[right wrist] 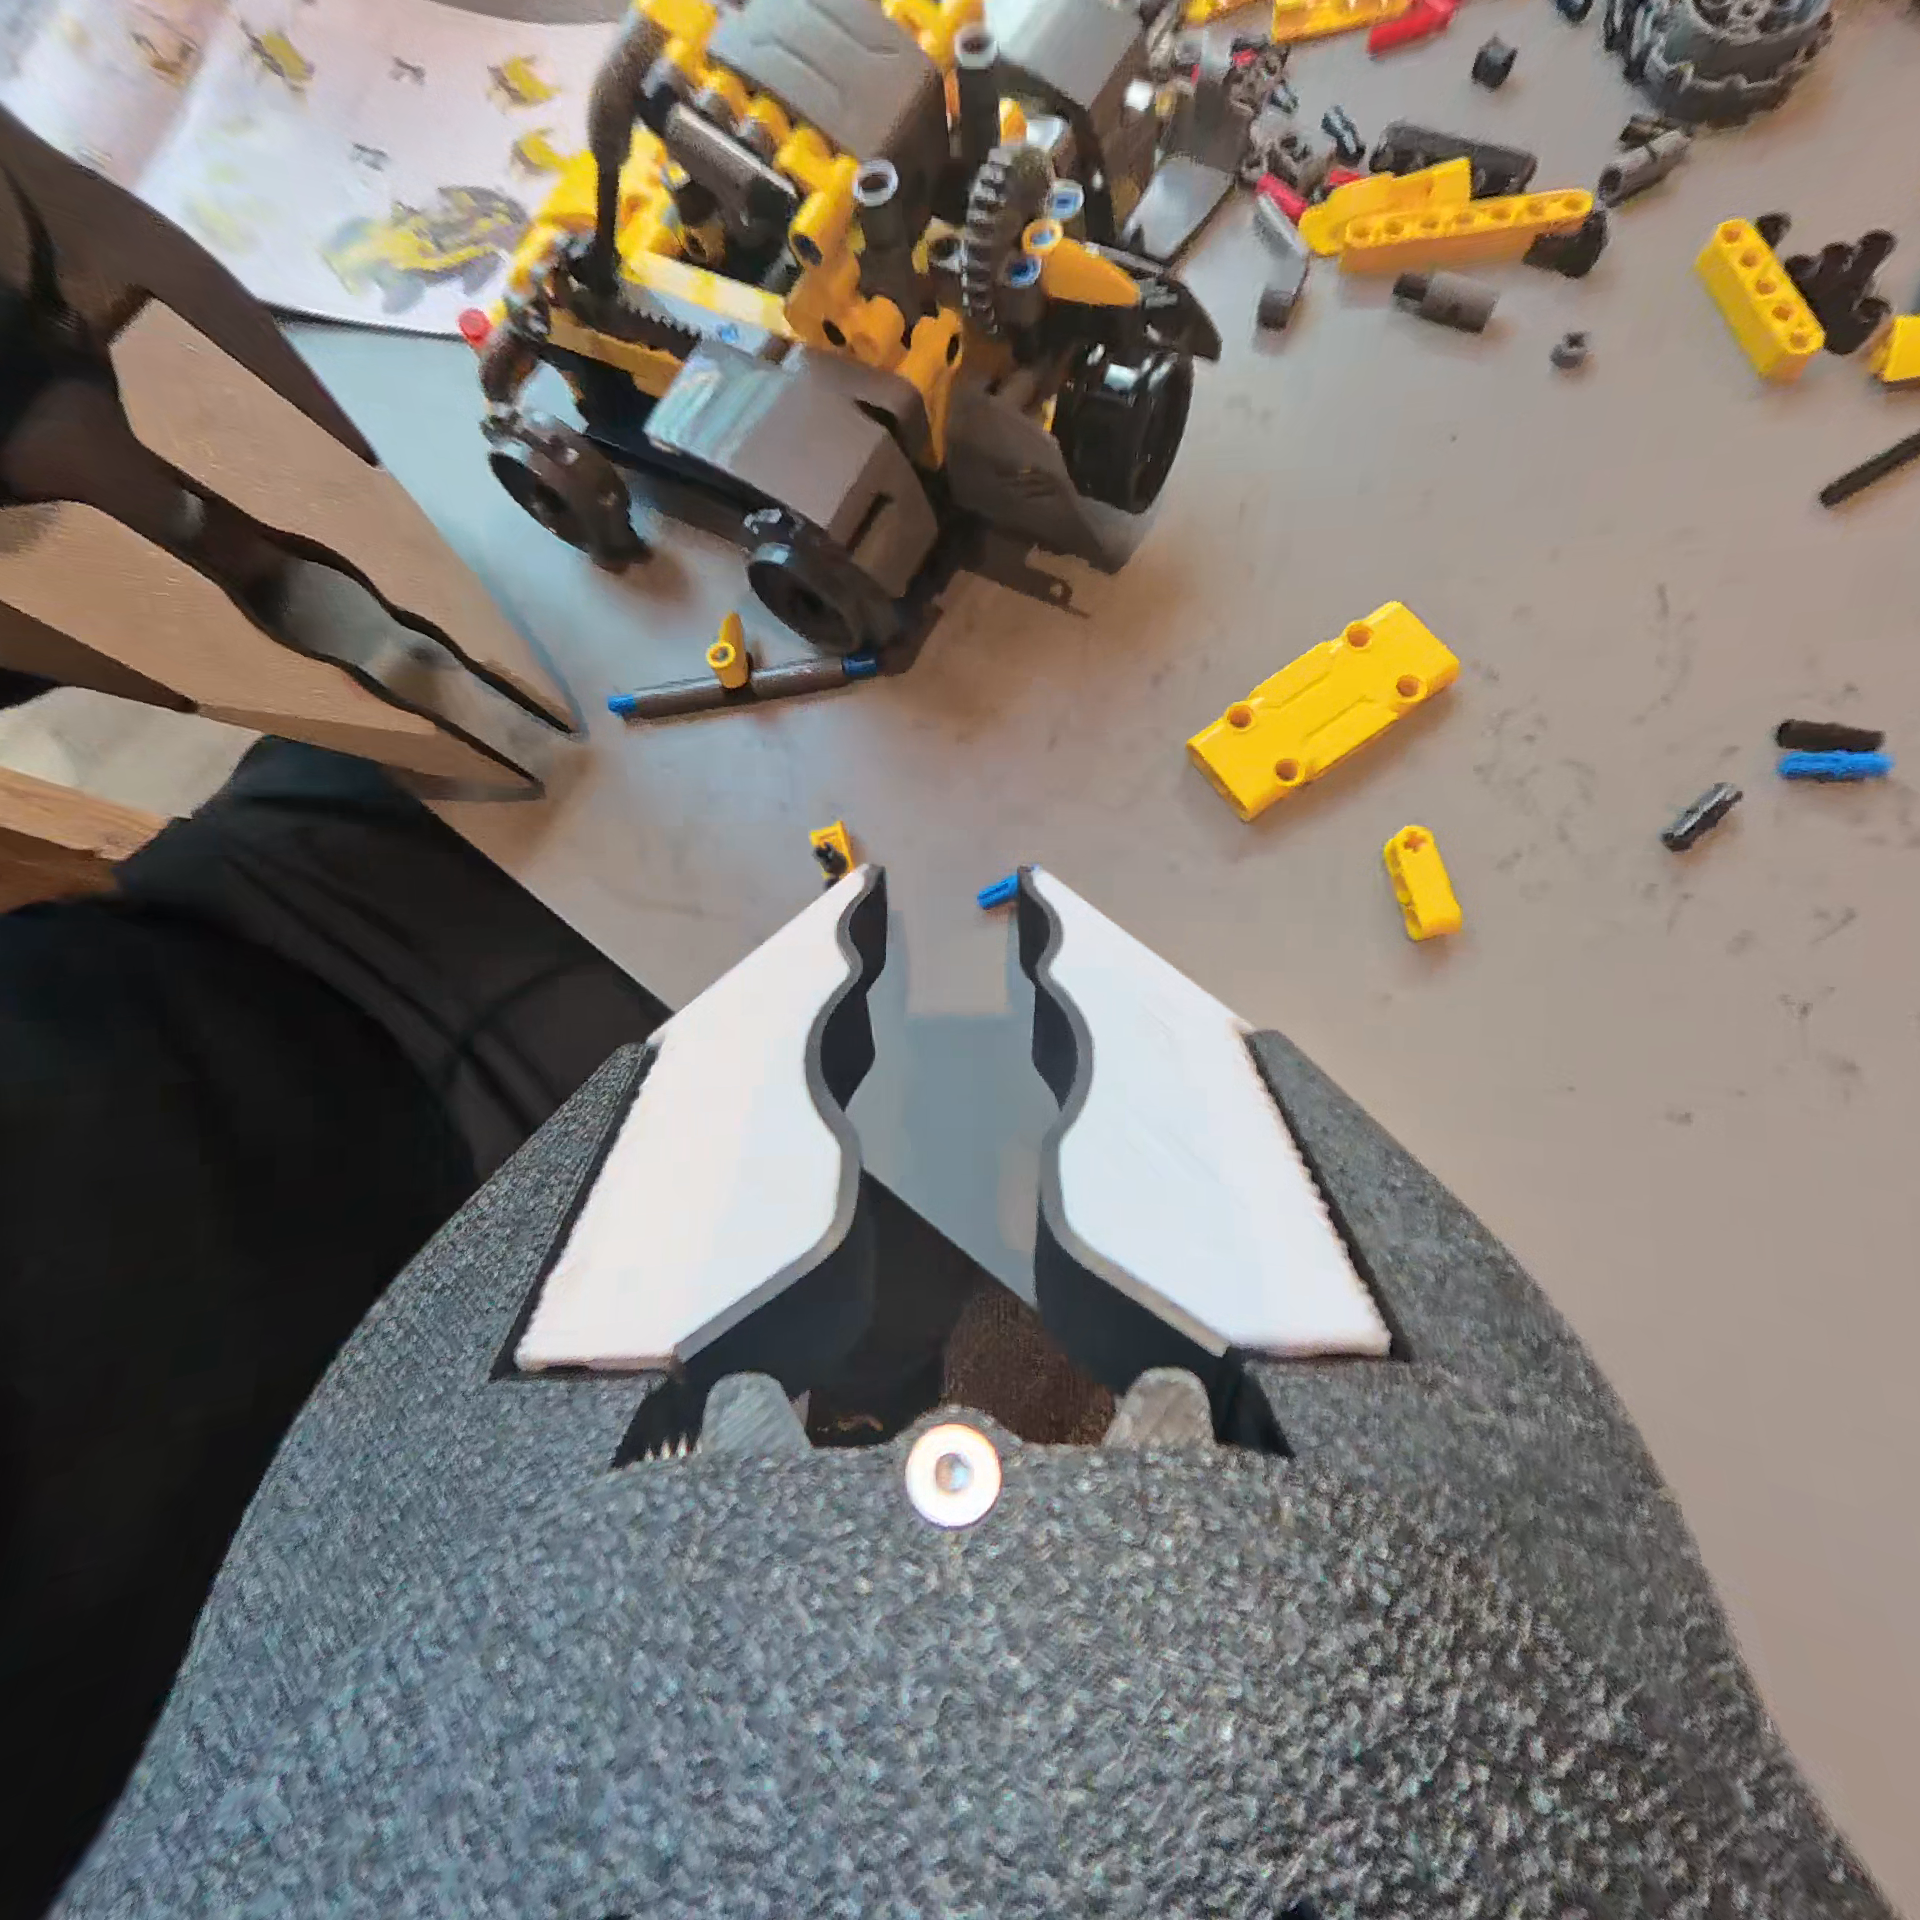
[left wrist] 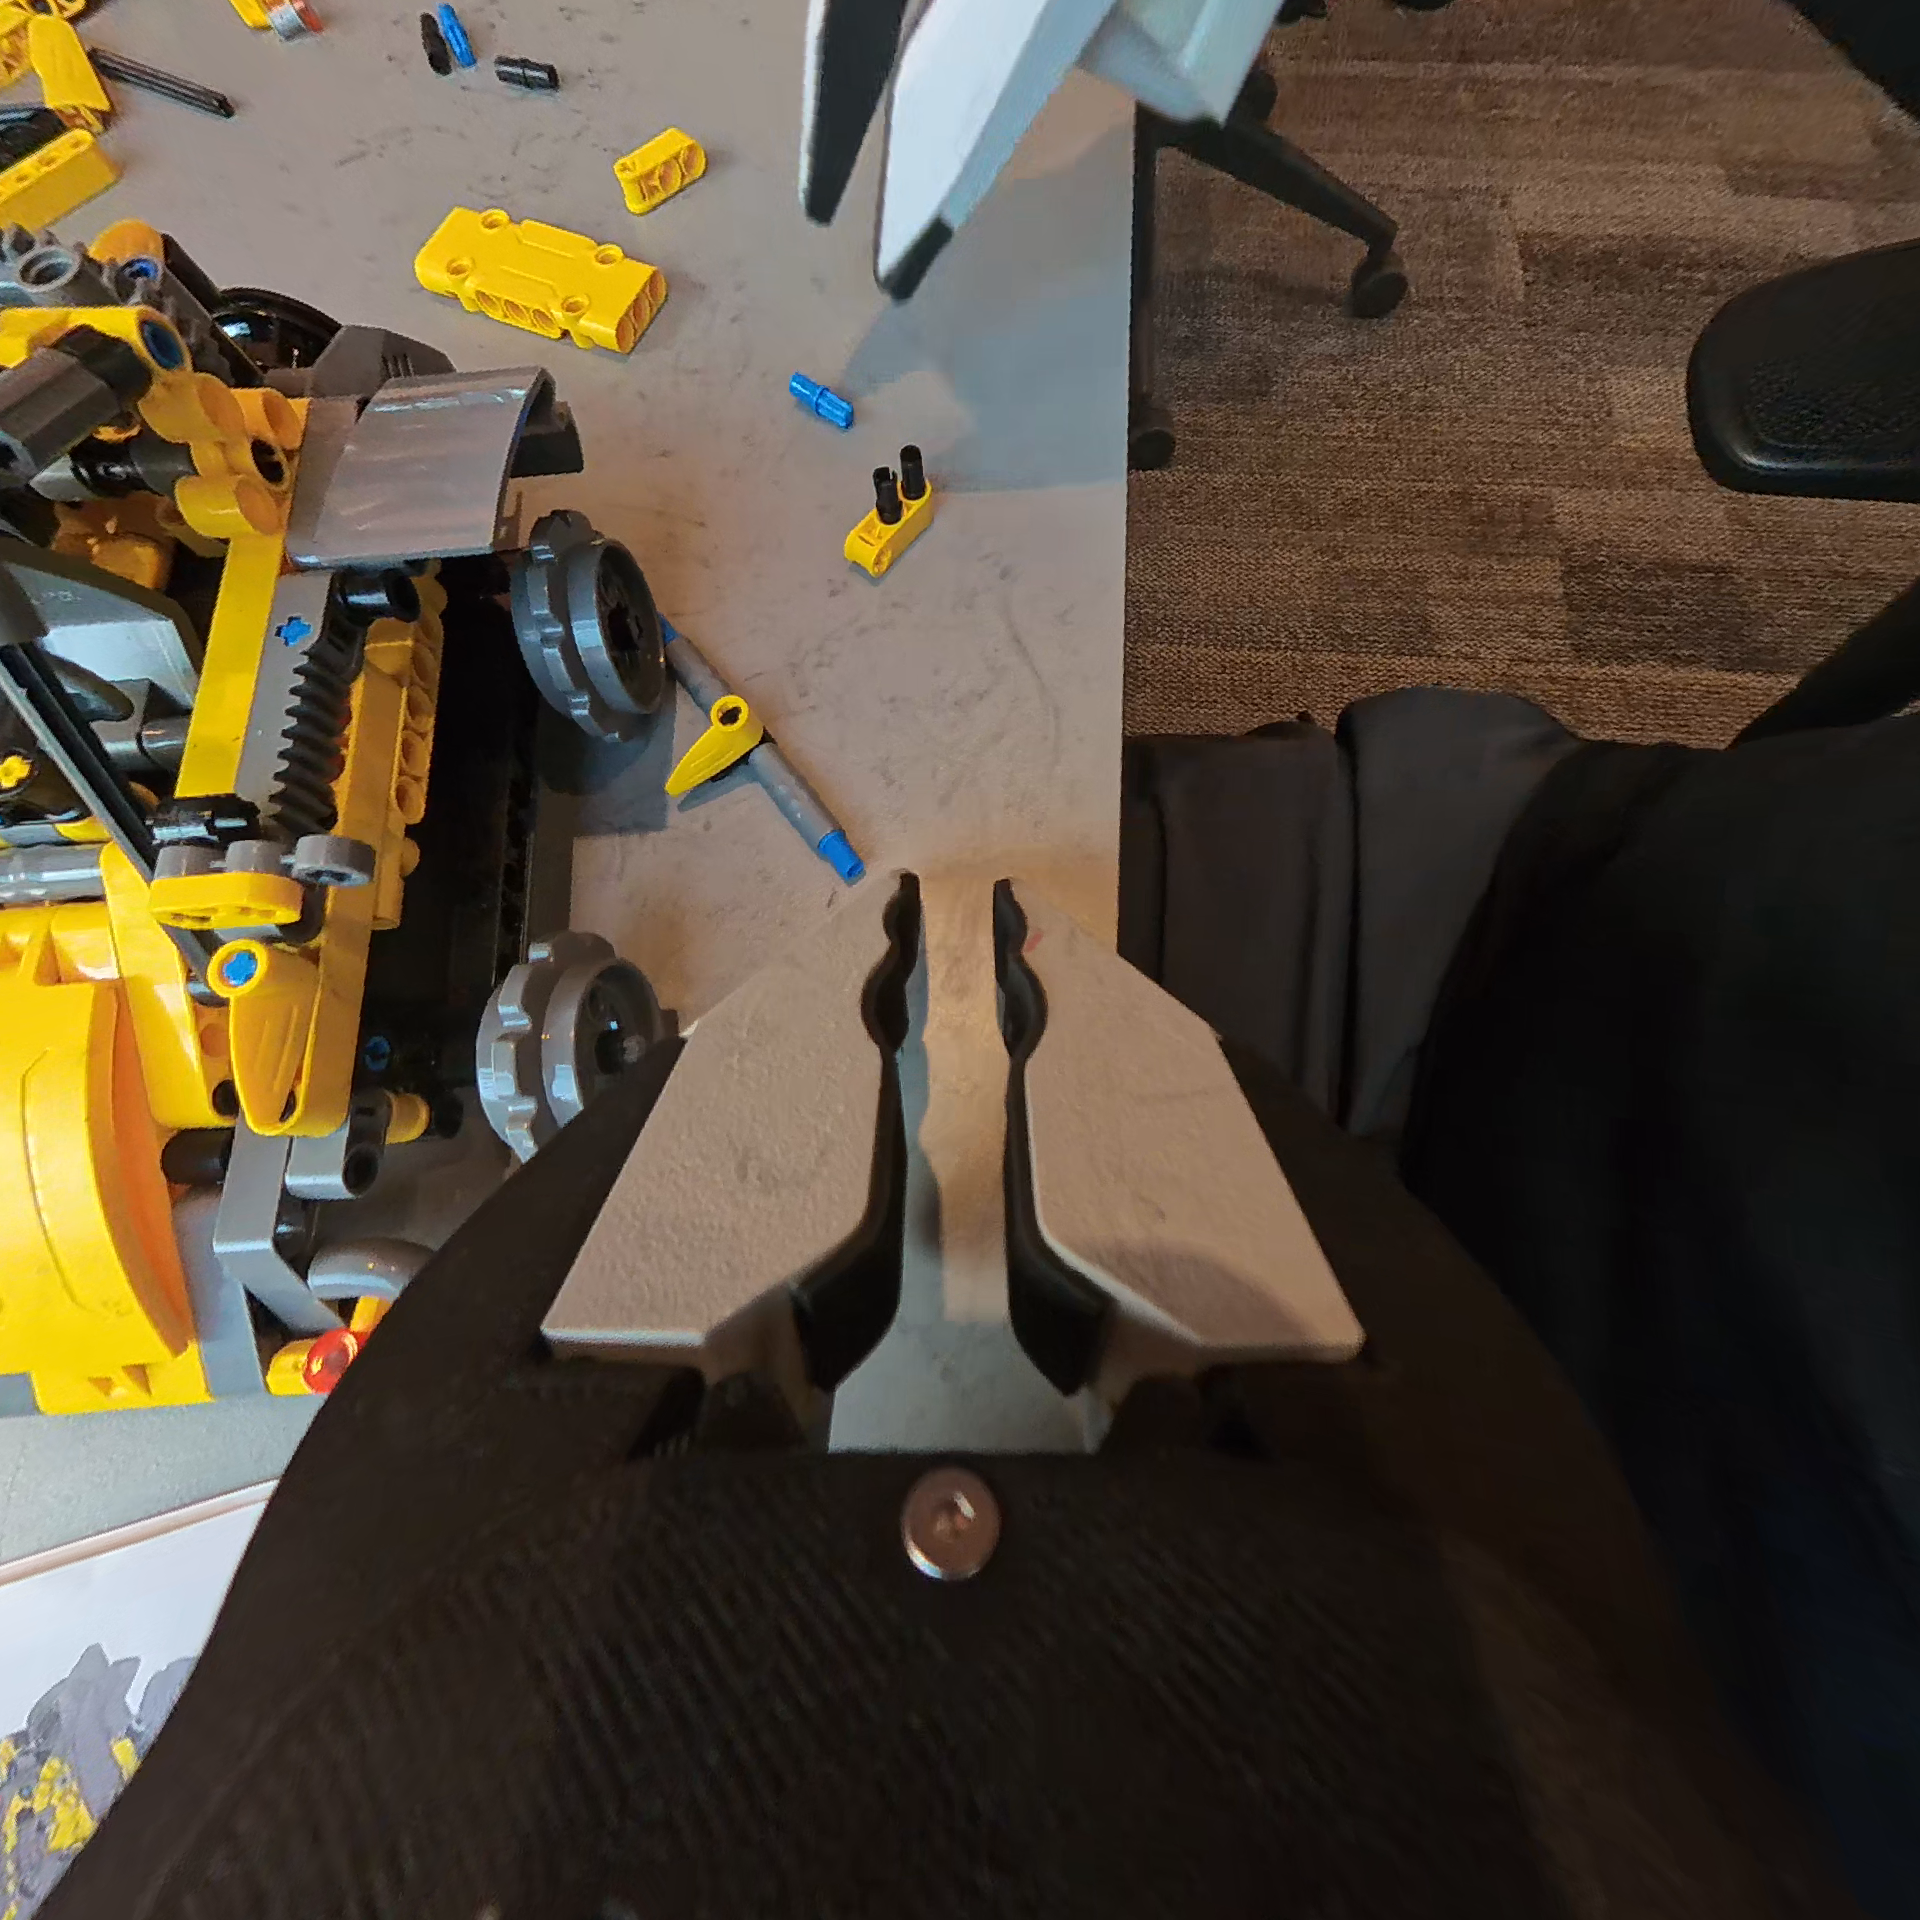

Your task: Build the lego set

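Left wrist view: empty left claw (left wrist: 956,894) parted near table edge (left wrist: 1124,623).

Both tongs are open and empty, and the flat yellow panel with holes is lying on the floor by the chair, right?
Not the floor. The flat yellow panel lies on the grey table, as the right wrist view shows. The rest holds: left tongs and right tongs are open and empty.
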Action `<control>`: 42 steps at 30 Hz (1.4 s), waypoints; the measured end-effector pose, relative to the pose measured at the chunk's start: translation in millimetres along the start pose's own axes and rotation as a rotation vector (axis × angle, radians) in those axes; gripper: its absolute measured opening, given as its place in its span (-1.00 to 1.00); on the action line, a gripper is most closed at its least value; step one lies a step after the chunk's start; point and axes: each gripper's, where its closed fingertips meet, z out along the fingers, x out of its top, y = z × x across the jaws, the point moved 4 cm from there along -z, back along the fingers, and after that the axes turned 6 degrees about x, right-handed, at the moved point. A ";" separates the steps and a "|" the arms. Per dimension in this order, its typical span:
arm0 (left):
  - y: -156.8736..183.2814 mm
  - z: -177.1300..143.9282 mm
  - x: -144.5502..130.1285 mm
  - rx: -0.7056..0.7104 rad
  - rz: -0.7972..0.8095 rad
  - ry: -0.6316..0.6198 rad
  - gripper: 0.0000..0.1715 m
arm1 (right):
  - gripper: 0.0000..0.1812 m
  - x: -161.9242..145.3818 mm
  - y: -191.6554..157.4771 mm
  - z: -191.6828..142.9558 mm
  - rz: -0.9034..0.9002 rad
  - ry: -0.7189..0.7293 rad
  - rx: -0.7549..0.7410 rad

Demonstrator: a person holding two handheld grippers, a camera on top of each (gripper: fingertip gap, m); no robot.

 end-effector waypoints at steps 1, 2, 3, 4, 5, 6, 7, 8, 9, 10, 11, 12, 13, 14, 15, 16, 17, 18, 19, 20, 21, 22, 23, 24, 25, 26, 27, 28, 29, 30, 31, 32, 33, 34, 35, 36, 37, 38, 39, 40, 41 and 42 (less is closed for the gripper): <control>0.3 0.3 0.4 -0.002 0.002 0.001 -0.88 | -0.71 -2.7 0.1 4.1 0.001 -0.019 -0.037; 0.6 0.6 0.4 -0.003 0.004 -0.001 -0.87 | -0.72 -5.7 1.3 8.7 0.000 -0.035 -0.072; 0.8 0.7 0.2 -0.002 0.007 -0.003 -0.87 | -0.73 -9.0 3.4 13.2 0.008 -0.052 -0.099; 0.9 0.6 0.4 0.000 0.009 -0.001 -0.87 | -0.71 -10.8 4.4 17.3 0.024 -0.054 -0.110; 1.0 0.2 0.8 0.002 0.011 0.003 -0.88 | -0.71 -11.4 4.7 21.3 0.042 -0.044 -0.111; 1.2 -0.2 1.0 0.004 0.015 0.007 -0.90 | -0.70 -13.6 6.8 24.6 0.058 -0.048 -0.122; 1.6 -0.3 1.2 0.005 0.021 0.010 -0.92 | -0.69 -16.5 9.1 27.1 0.071 -0.060 -0.132; 2.3 -0.3 1.1 0.007 0.028 0.009 -0.92 | -0.72 -14.9 9.0 28.2 0.075 -0.040 -0.127; 2.8 -0.1 0.9 0.011 0.037 0.008 -0.92 | -0.76 -15.0 9.8 29.3 0.080 -0.037 -0.129; 3.3 0.1 0.8 0.016 0.044 0.006 -0.92 | -0.80 -14.6 10.8 29.7 0.074 -0.033 -0.136; 3.7 0.4 0.6 0.020 0.051 0.004 -0.92 | -0.85 -14.6 12.2 29.8 0.059 -0.032 -0.146; 4.1 0.6 0.6 0.021 0.056 0.003 -0.92 | -0.89 -14.7 13.4 29.9 0.041 -0.029 -0.150; 4.3 0.7 0.5 0.022 0.059 0.002 -0.92 | -0.91 -14.7 13.1 30.5 0.033 -0.025 -0.136; 4.4 0.6 0.6 0.022 0.059 0.003 -0.92 | -0.95 -14.8 11.3 31.3 0.031 -0.022 -0.110; 4.3 0.2 1.0 0.021 0.058 0.007 -0.92 | -0.95 -14.8 11.3 31.4 0.018 -0.020 -0.102; 4.2 -0.5 1.6 0.021 0.057 0.015 -0.92 | -0.95 -14.8 10.9 30.9 -0.012 -0.020 -0.095; 4.0 -1.5 2.9 0.023 0.056 0.028 -0.92 | -0.95 -13.8 7.3 30.7 -0.050 -0.017 -0.064; 3.3 -2.5 4.6 0.028 0.058 0.043 -0.92 | -0.95 -11.6 0.8 30.4 -0.088 -0.008 -0.014; 1.7 -3.2 6.9 0.040 0.066 0.062 -0.91 | -0.95 -8.3 -5.0 29.5 -0.122 0.004 0.029; -1.4 -3.4 10.1 0.065 0.078 0.083 -0.91 | -0.95 -3.9 -9.6 28.5 -0.164 0.019 0.061; -5.3 -3.1 13.7 0.096 0.096 0.102 -0.90 | -0.95 0.4 -15.7 27.4 -0.216 0.033 0.103; -8.6 -2.0 17.7 0.122 0.115 0.114 -0.85 | -0.95 4.8 -21.5 26.5 -0.261 0.046 0.145; -10.8 -0.3 21.7 0.138 0.131 0.117 -0.83 | -0.96 9.4 -25.0 25.9 -0.273 0.057 0.176; -11.9 1.9 25.9 0.149 0.145 0.119 -0.82 | -0.96 13.8 -27.4 26.1 -0.254 0.060 0.211; -12.1 4.4 30.1 0.157 0.152 0.127 -0.81 | -0.96 18.7 -28.7 26.6 -0.217 0.068 0.245; -12.1 7.0 33.5 0.164 0.151 0.135 -0.78 | -0.96 24.5 -29.0 27.1 -0.166 0.092 0.277; -12.1 9.6 36.4 0.171 0.139 0.143 -0.78 | -0.96 30.3 -31.0 27.2 -0.108 0.124 0.330; -12.5 11.3 38.8 0.181 0.122 0.155 -0.78 | -0.96 35.2 -34.1 26.4 -0.046 0.158 0.397; -14.2 11.7 41.4 0.200 0.104 0.175 -0.78 | -0.96 39.7 -35.5 25.4 0.020 0.195 0.455; -17.0 10.7 44.2 0.227 0.085 0.201 -0.77 | -0.95 43.7 -36.1 24.7 0.093 0.238 0.509; -19.9 8.7 47.3 0.254 0.067 0.231 -0.77 | -0.96 46.6 -37.7 24.2 0.171 0.278 0.579; -22.1 6.0 50.8 0.276 0.053 0.262 -0.77 | -0.95 47.6 -39.7 25.4 0.251 0.300 0.650; -23.3 3.3 54.1 0.294 0.047 0.291 -0.76 | -0.95 47.8 -41.9 27.8 0.313 0.311 0.710; -24.0 0.8 57.2 0.311 0.050 0.315 -0.75 | -0.95 48.4 -44.1 29.9 0.352 0.330 0.751; -24.3 -1.5 59.9 0.327 0.057 0.334 -0.74 | -0.95 49.6 -45.2 31.6 0.381 0.353 0.774; -24.2 -3.4 62.5 0.341 0.064 0.350 -0.74 | -0.95 50.6 -45.8 32.8 0.403 0.369 0.790; -24.1 -5.2 64.9 0.351 0.067 0.365 -0.73 | -0.95 51.9 -45.9 33.5 0.417 0.389 0.795; -24.3 -6.5 66.7 0.358 0.063 0.377 -0.73 | -0.95 53.6 -45.6 33.6 0.427 0.414 0.796; -25.3 -7.7 68.0 0.367 0.054 0.387 -0.74 | -0.95 54.8 -46.1 33.8 0.436 0.430 0.800; -26.6 -8.7 69.2 0.373 0.042 0.397 -0.75 | -0.95 55.3 -46.6 34.6 0.442 0.438 0.799; -27.7 -9.5 70.1 0.375 0.032 0.405 -0.79 | -0.94 55.9 -46.7 35.3 0.444 0.450 0.789; -28.8 -9.7 70.8 0.375 0.024 0.413 -0.80 | -0.94 56.6 -47.1 35.4 0.446 0.464 0.783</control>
